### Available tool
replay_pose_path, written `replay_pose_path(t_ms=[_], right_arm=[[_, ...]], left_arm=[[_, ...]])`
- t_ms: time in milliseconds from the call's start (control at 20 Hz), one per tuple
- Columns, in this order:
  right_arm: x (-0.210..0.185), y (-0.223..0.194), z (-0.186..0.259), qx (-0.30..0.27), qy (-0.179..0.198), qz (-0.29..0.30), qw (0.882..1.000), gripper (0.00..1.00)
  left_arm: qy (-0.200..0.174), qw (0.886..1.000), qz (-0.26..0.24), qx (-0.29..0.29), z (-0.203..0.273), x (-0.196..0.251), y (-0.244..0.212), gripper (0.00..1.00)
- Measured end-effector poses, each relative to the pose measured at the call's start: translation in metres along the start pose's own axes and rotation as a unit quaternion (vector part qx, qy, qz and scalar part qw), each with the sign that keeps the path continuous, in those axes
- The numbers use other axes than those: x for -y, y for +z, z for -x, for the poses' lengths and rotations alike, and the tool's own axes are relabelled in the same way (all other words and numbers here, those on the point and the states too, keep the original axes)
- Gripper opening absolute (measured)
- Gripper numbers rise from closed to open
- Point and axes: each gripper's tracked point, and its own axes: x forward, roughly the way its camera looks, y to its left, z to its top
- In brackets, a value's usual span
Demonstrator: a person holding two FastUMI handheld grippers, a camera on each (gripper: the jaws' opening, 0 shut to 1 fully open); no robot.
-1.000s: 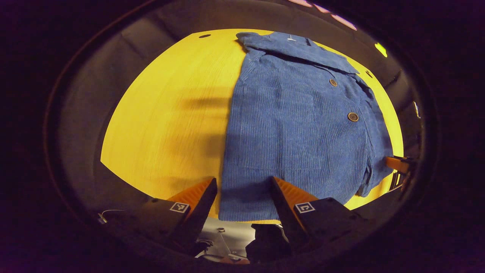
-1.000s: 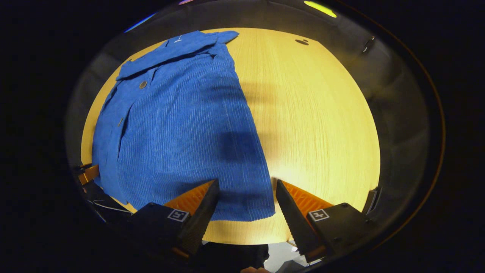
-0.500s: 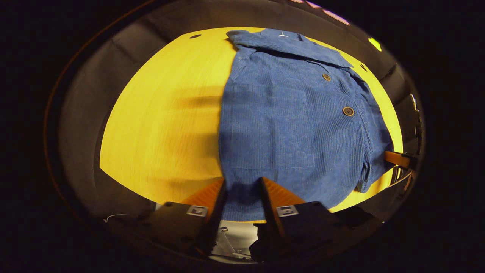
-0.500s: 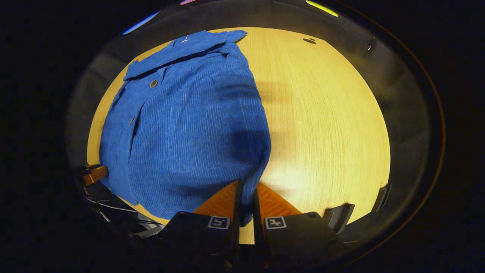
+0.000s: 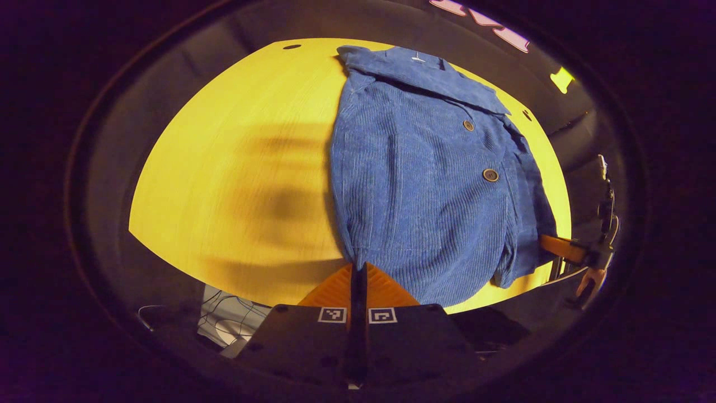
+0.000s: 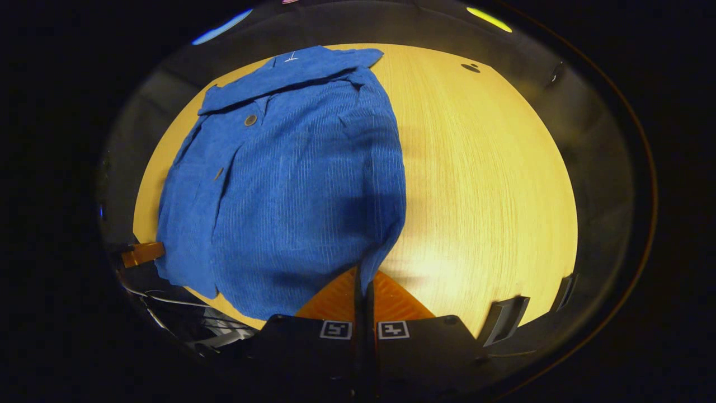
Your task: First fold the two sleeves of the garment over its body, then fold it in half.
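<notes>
I see a blue corduroy jacket point(image 5: 425, 184) lying front up on the table, collar far from me. Its sleeves are tucked over the body, and both near hem corners are lifted.

Nothing readable is showing on any surface here. Each hand-held gripper is carrying a pair of small square black-and-white coded markers on its body, one beside each finger: on the left hand-held gripper point(image 5: 358, 268) and on the right hand-held gripper point(image 6: 363, 274). These are block patterns, not letters or numbers. The blue garment point(image 5: 425, 179) is showing a tiny pale mark inside its collar, too small to tell whether it is a label or stitching. Its brown buttons point(image 5: 490, 174) are bearing no legible marking.
</notes>
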Motion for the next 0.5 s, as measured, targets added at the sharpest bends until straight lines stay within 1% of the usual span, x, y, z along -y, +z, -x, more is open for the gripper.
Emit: replay_pose_path(t_ms=[250, 350, 500], right_arm=[[-0.031, 0.011, 0.044, 0.027, 0.039, -0.03, 0.998, 0.03], [-0.041, 0.015, 0.058, 0.033, 0.052, -0.041, 0.997, 0.03], [-0.055, 0.027, 0.078, 0.035, 0.075, -0.059, 0.995, 0.03]], left_arm=[[-0.032, 0.999, -0.027, 0.019, 0.036, 0.004, 0.006, 0.0], [-0.045, 0.998, -0.035, 0.013, 0.048, 0.007, 0.012, 0.0], [-0.076, 0.996, -0.037, -0.01, 0.058, 0.013, 0.025, 0.0]])
